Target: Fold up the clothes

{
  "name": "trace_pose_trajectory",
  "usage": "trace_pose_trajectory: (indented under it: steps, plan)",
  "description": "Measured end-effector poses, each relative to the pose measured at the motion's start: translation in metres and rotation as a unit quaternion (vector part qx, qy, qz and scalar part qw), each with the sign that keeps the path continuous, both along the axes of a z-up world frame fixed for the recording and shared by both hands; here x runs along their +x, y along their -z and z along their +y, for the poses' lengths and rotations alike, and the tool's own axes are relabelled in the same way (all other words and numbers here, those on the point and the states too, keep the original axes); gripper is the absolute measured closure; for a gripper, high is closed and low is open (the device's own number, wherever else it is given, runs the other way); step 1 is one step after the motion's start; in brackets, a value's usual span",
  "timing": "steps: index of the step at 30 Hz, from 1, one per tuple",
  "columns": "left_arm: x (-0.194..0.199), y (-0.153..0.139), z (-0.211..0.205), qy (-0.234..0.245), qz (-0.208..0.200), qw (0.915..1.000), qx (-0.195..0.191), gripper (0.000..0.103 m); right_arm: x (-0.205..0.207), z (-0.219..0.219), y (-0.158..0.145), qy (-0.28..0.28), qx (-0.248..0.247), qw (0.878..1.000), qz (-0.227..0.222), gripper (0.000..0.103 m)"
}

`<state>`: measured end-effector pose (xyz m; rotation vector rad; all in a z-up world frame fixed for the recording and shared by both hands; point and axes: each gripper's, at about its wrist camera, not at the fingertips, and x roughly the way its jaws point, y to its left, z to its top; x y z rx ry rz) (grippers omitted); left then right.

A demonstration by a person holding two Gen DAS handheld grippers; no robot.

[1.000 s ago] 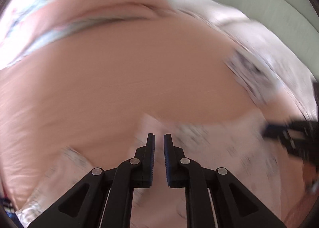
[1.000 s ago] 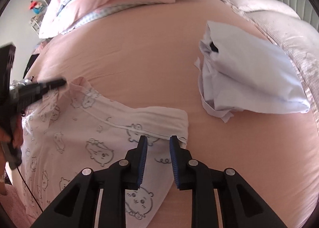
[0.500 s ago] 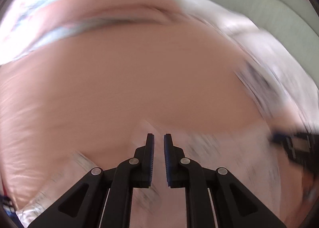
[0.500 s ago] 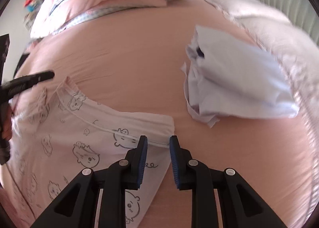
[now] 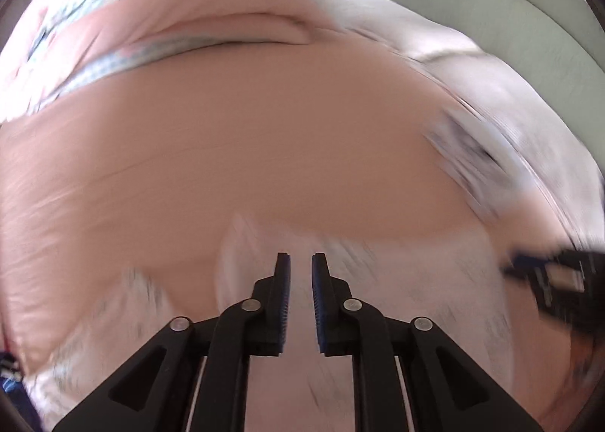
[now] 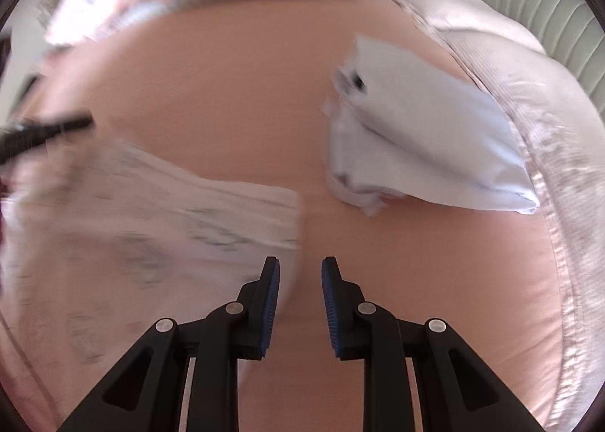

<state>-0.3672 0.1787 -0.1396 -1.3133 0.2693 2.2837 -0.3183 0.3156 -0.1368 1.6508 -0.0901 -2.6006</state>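
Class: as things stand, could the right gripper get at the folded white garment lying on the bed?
Probably yes. The right gripper holds nothing, and only bare pink sheet lies between it and the white garment.

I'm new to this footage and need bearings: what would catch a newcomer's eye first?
A pink bedsheet fills both views. On it, at the right of the right wrist view, lies a folded pale lavender garment. At lower left, a white cartoon-print garment is blurred, its edge by the right gripper, whose jaws show a gap; the left gripper hangs over the same print fabric.
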Motion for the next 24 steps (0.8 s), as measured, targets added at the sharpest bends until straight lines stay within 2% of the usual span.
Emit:
trace_pose_trajectory:
  steps: [2, 4, 6, 8, 11, 13, 14, 17, 19, 24]
  plan:
    - [0.023, 0.005, -0.001, 0.012, -0.032, 0.9994, -0.009, 0.092, 0.010, -0.004, -0.010, 0.000, -0.042, 0.999, -0.006, 0.081]
    - [0.040, 0.014, -0.006, 0.018, -0.070, 0.9973, -0.013, 0.092, 0.029, -0.014, -0.009, 0.014, -0.070, 0.997, -0.035, 0.081]
    - [0.080, 0.025, -0.033, 0.021, -0.104, 0.9944, 0.000, 0.092, 0.055, -0.029, -0.011, 0.013, -0.083, 0.996, -0.037, 0.081]
    - [0.110, 0.035, -0.035, 0.026, -0.121, 0.9923, 0.009, 0.092, 0.084, -0.047, -0.013, 0.004, -0.080, 0.996, -0.030, 0.081]
    - [0.153, 0.045, -0.031, 0.049, -0.114, 0.9923, 0.007, 0.092, 0.130, -0.054, 0.005, 0.012, -0.066, 0.997, -0.041, 0.081]
    - [0.170, 0.052, -0.031, 0.058, -0.102, 0.9930, -0.014, 0.092, 0.155, -0.062, 0.017, 0.002, -0.076, 0.996, -0.052, 0.081]
    - [0.175, 0.053, -0.034, 0.055, -0.100, 0.9933, -0.017, 0.092, 0.166, -0.069, 0.024, -0.010, -0.076, 0.995, -0.056, 0.081]
    - [0.188, 0.053, -0.054, 0.037, -0.105, 0.9938, -0.005, 0.092, 0.195, -0.091, 0.026, -0.051, -0.020, 0.998, -0.035, 0.080]
    - [0.198, 0.053, -0.068, 0.025, -0.110, 0.9936, 0.002, 0.092, 0.206, -0.095, 0.027, -0.061, -0.012, 0.997, -0.040, 0.074]
    - [0.223, 0.048, -0.096, 0.004, -0.118, 0.9928, 0.021, 0.092, 0.234, -0.100, 0.026, -0.087, 0.009, 0.995, -0.053, 0.073]
